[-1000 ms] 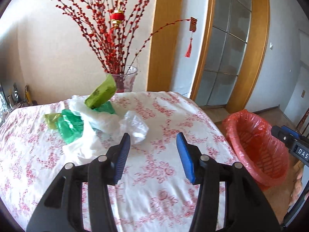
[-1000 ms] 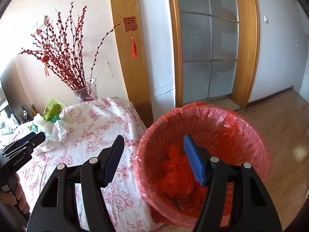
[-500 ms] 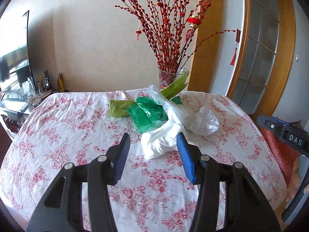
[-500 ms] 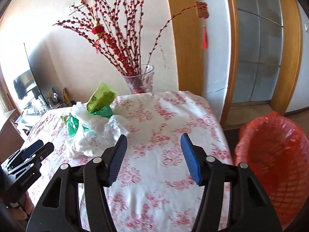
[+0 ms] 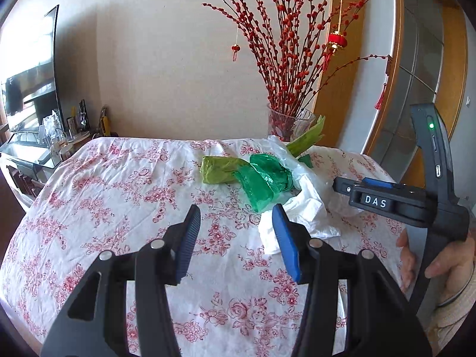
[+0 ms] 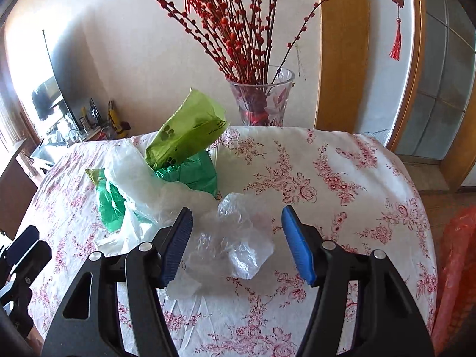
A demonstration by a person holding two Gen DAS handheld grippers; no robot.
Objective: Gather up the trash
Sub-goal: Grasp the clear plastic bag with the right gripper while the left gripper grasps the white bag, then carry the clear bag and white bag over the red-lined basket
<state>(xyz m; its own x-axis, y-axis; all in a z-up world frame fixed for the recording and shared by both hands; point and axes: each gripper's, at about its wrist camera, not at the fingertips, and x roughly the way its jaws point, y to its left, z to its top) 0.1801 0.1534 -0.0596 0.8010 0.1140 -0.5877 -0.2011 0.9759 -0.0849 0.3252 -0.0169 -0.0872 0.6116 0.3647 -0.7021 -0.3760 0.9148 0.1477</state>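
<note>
Right wrist view: my right gripper (image 6: 236,242) is spread wide, empty, with the clear plastic bag (image 6: 235,242) lying between its fingers on the floral tablecloth (image 6: 342,178). Green bags (image 6: 190,160) pile at 11 o'clock, the vase (image 6: 261,101) at 12. My left gripper (image 5: 235,241) also gapes empty, white bag (image 5: 300,211) at 1 o'clock.

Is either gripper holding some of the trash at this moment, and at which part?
Nothing is held. The left gripper and the right gripper are both open; the clear plastic bag lies on the tablecloth between the right fingers, ungripped.
</note>
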